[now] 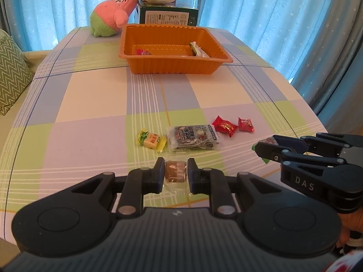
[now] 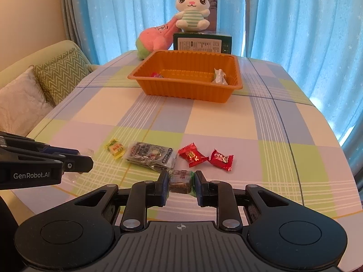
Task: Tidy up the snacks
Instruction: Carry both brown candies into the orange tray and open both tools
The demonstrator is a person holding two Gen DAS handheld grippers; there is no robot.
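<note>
Right now my left gripper (image 1: 176, 175) sits at the bottom centre of its own view, tilted down toward the checked tablecloth (image 1: 95, 104), its pads clamped on a brown sweet in a clear wrapper (image 1: 175, 170). My right gripper (image 2: 181, 184) takes the same downward slant low in its view and pinches a dark brown sweet with green wrapper ends (image 2: 180, 181). Each tool shows in the other's camera: the right one reaches in from the right edge of the left wrist view, with a bit of my hand (image 1: 347, 224) behind it, and the left one enters from the left edge of the right wrist view.

Just above the grippers, in the lower middle of the frames, the loose snacks lie in a row: a yellow candy (image 1: 150, 141), a dark foil packet (image 1: 192, 137) and two red candies (image 1: 224, 126) (image 1: 245, 125). The orange tray (image 1: 172, 64) stands in the upper middle, well apart from them, with a pink-wrapped piece (image 1: 143, 52) at its left and a pale wrapped snack (image 1: 199, 50) at its right.
</note>
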